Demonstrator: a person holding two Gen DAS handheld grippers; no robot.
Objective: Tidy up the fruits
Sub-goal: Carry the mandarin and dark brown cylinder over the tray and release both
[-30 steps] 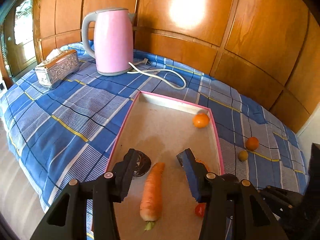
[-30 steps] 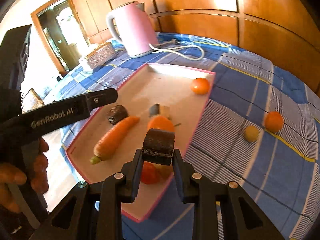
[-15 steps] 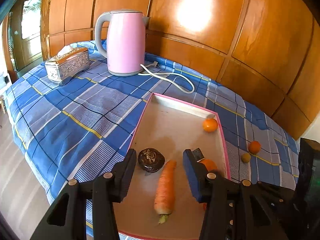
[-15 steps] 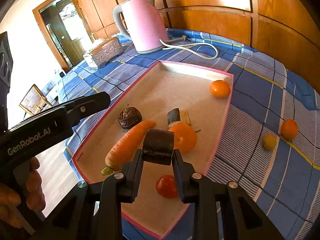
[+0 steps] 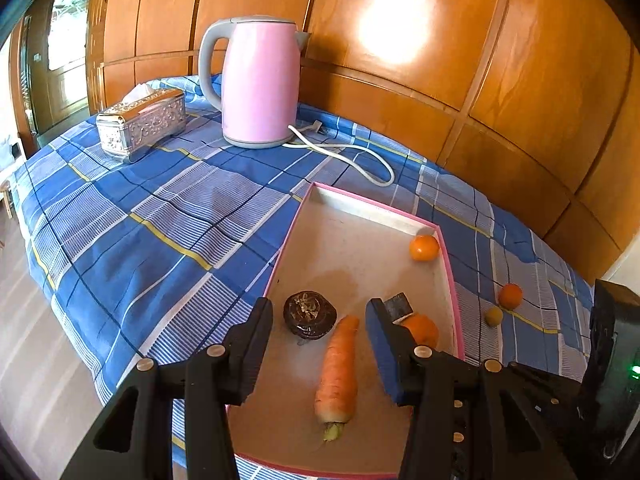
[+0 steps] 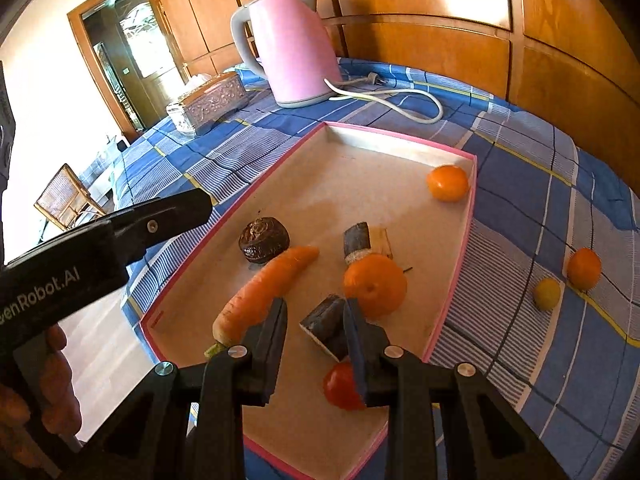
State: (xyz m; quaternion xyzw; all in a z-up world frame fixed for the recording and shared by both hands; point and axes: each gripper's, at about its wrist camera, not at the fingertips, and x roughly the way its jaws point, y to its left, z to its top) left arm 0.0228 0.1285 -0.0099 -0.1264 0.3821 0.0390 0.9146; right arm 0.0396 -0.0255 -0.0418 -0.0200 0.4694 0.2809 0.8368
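Carrot [image 6: 267, 290] lies lengthwise in tray [image 6: 452, 292], tip toward kettle; both claws gape.

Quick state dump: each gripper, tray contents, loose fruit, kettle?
left gripper: open, empty, over tray
right gripper: open, dark chunk between its fingers, lying in tray
tray: holds carrot, oranges, tomato
small orange, yellow fruit: outside, on cloth
kettle: upright, lid closed
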